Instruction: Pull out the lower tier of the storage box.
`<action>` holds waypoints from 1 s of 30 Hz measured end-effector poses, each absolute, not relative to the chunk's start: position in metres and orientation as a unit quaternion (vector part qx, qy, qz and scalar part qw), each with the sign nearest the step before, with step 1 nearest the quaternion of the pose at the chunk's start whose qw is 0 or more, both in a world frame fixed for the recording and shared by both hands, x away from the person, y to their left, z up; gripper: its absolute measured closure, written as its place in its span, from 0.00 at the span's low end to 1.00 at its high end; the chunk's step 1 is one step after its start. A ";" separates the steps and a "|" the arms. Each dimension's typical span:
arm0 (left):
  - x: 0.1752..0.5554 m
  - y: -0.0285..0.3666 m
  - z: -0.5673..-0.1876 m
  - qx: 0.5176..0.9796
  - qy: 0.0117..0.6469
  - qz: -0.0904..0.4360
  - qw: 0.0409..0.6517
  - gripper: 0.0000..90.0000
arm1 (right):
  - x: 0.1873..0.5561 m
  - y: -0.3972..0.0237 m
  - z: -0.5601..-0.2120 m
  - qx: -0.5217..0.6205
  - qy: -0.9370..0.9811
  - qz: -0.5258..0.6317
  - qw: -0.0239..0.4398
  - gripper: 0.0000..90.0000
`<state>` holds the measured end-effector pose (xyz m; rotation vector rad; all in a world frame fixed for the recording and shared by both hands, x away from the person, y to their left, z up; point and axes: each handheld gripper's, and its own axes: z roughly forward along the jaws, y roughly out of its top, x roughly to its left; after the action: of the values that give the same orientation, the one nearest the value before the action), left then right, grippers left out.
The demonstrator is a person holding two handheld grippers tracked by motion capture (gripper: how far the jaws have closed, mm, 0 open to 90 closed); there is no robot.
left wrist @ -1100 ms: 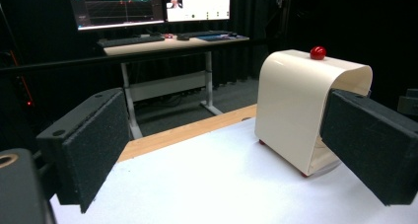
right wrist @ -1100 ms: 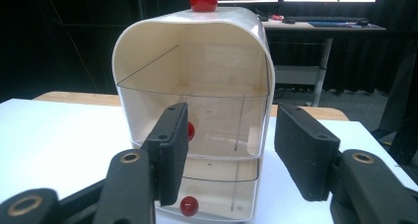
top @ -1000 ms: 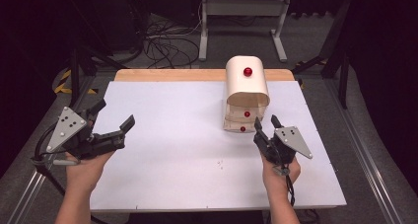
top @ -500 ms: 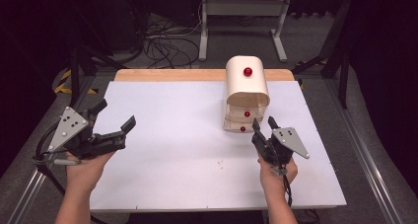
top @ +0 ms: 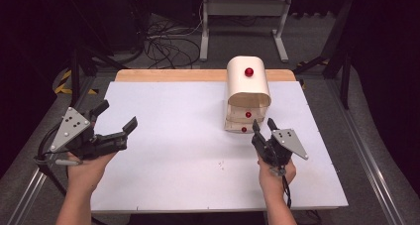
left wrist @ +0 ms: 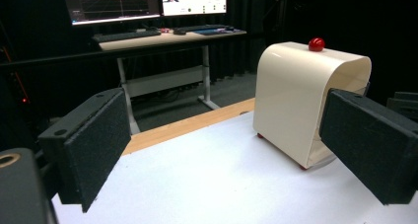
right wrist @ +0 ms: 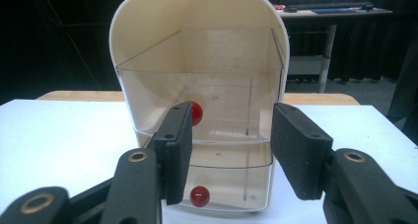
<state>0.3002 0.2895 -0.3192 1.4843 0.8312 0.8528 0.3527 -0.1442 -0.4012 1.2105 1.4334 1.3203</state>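
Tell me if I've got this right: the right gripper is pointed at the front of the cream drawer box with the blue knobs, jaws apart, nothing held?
Nearly. The knobs are red, not blue, as the right gripper view shows. The rest stands: the right gripper faces the front of the cream drawer box, jaws apart, nothing between them.

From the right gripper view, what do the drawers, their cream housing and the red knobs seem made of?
Drawers: clear glossy plastic, since the inside shows through. Cream housing: smooth opaque plastic, probably, bent in one curve. Red knobs: shiny, likely plastic beads.
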 end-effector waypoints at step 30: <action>0.300 0.288 -0.319 0.636 0.358 0.361 0.581 0.07 | 0.363 -0.130 -0.421 0.501 0.582 0.503 0.397 0.58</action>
<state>0.2999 0.2880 -0.3194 1.4862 0.8360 0.8440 0.3628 -0.1302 -0.4210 1.2695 1.4750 1.2738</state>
